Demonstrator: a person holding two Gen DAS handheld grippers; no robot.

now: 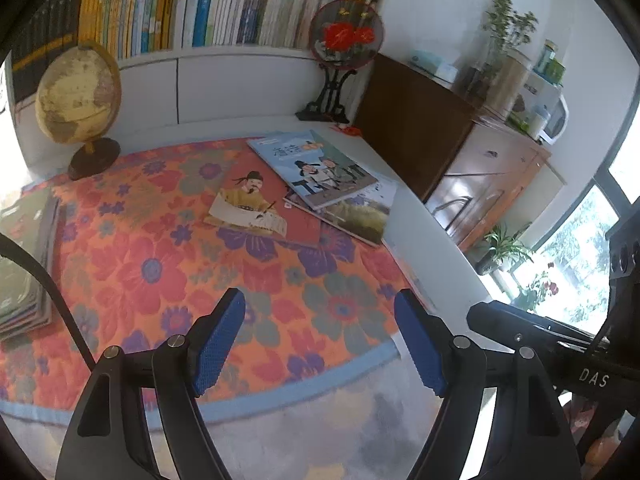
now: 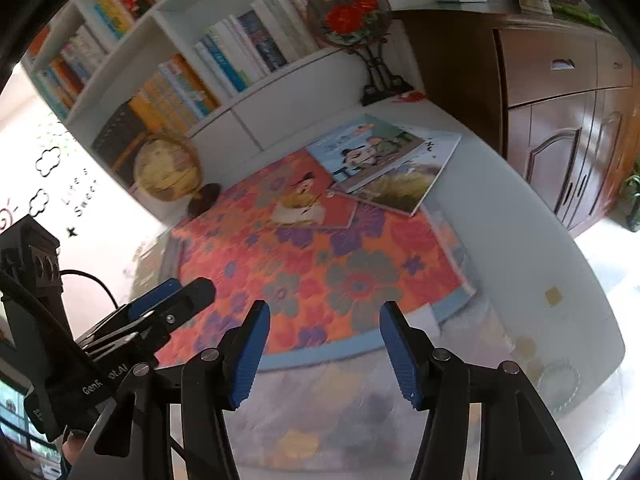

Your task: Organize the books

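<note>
With the left gripper (image 1: 320,336) and right gripper (image 2: 324,344) both wide and empty above the floral mat (image 1: 168,264), we judge the approach underway: next we reach the three overlapping picture books (image 1: 308,184) at its far corner.

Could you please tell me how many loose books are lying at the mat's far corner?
3: the blue book on top, the red book left of it, a third book underneath. Others may be hidden.

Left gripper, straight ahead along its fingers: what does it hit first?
Probably the floral orange mat: the open left gripper points at bare mat. Further on lies the red picture book with the writing scholar. Depth is uncertain.
</note>
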